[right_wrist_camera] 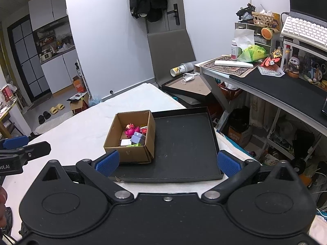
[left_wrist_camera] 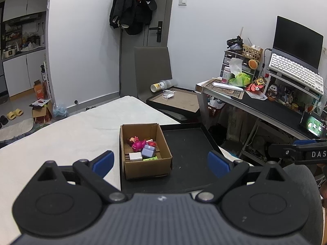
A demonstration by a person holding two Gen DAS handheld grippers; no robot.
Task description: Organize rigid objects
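Observation:
A small cardboard box (left_wrist_camera: 146, 167) stands on the left part of a shallow black tray (left_wrist_camera: 188, 149) on a white-covered table. Inside lie a pink toy (left_wrist_camera: 138, 144), a lilac block (left_wrist_camera: 148, 152), a white charger (left_wrist_camera: 135, 156) and a green item (left_wrist_camera: 150, 159). My left gripper (left_wrist_camera: 161, 162) is open and empty, held above and before the box. In the right wrist view the box (right_wrist_camera: 130, 153), the tray (right_wrist_camera: 184, 143) and the pink toy (right_wrist_camera: 130, 131) show again. My right gripper (right_wrist_camera: 167, 163) is open and empty, above the tray's near edge.
The white table (left_wrist_camera: 61, 138) stretches left and back. A grey chair (left_wrist_camera: 152, 69) holds another black tray (left_wrist_camera: 175, 100) behind it. A cluttered desk (right_wrist_camera: 265, 85) with a laptop and keyboard stands to the right. Boxes and slippers lie on the floor at left.

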